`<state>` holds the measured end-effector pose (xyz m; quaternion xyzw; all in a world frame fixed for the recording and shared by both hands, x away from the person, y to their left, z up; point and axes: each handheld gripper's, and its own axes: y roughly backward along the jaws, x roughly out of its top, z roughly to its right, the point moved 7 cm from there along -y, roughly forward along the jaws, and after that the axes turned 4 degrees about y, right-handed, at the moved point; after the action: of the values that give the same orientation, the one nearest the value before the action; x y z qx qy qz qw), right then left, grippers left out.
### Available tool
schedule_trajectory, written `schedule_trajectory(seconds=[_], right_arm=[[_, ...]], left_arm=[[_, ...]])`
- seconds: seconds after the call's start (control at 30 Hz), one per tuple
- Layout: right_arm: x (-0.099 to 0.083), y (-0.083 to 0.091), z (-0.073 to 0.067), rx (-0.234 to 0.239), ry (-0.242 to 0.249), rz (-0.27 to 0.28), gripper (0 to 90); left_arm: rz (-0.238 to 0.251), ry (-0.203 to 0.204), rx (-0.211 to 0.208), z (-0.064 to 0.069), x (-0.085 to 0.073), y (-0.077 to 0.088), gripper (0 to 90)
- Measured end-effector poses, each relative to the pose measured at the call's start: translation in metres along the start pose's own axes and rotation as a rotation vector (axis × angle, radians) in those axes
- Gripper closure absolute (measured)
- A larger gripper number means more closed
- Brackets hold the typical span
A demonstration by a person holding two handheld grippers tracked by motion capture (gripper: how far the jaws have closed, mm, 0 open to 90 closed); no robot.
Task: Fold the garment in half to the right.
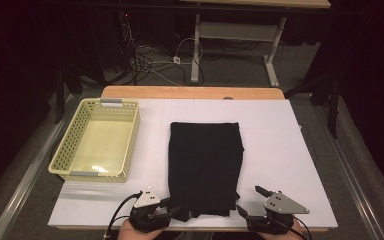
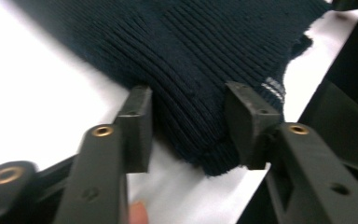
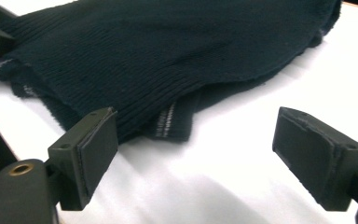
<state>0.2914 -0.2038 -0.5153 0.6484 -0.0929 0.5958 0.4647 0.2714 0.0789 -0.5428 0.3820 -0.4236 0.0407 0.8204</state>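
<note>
A dark knitted garment (image 1: 205, 165) lies folded flat in the middle of the white table top (image 1: 280, 150), its near edge close to the table's front. My left gripper (image 1: 179, 212) is at the garment's near left corner. In the left gripper view the gripper (image 2: 189, 116) has its jaws apart on either side of that ribbed corner (image 2: 200, 107), which lies flat and unbunched. My right gripper (image 1: 249, 200) is at the near right corner. In the right gripper view the gripper (image 3: 200, 140) stands wide open over bare table, with the garment's hem (image 3: 168, 121) just beyond its left jaw.
A pale yellow perforated basket (image 1: 62, 150) stands empty at the left of the table. A wooden strip (image 1: 190, 92) runs along the far edge. Beyond it are a desk's legs (image 1: 196, 50) and cables on the floor.
</note>
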Motion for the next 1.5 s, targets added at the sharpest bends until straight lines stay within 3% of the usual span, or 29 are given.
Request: schedule_trajectory(seconds=[0.2, 0.3, 0.7, 1.0, 1.23, 1.5], right_arm=[[0.001, -0.003, 0.005, -0.030, -0.002, 0.007, 2.1], [0.003, -0.004, 0.008, -0.047, -0.009, 0.011, 0.3], [0.009, -0.010, 0.016, -0.062, -0.022, 0.031, 0.3], [0.011, -0.011, 0.022, -0.071, -0.040, 0.033, 0.3], [0.012, -0.013, 0.025, -0.073, -0.042, 0.032, 0.3], [0.012, -0.013, 0.027, -0.075, -0.048, 0.034, 0.3]], left_arm=[[0.008, -0.042, 0.000, 0.003, 0.001, 0.001, 68.8], [0.007, -0.050, -0.002, 0.002, 0.001, 0.002, 72.2], [0.000, -0.085, 0.020, -0.002, 0.004, 0.012, 74.1], [0.001, -0.117, 0.071, -0.013, 0.002, 0.022, 74.1], [0.008, -0.112, 0.109, -0.025, 0.001, 0.032, 74.3], [0.029, -0.060, 0.172, -0.053, -0.003, 0.051, 74.3]])
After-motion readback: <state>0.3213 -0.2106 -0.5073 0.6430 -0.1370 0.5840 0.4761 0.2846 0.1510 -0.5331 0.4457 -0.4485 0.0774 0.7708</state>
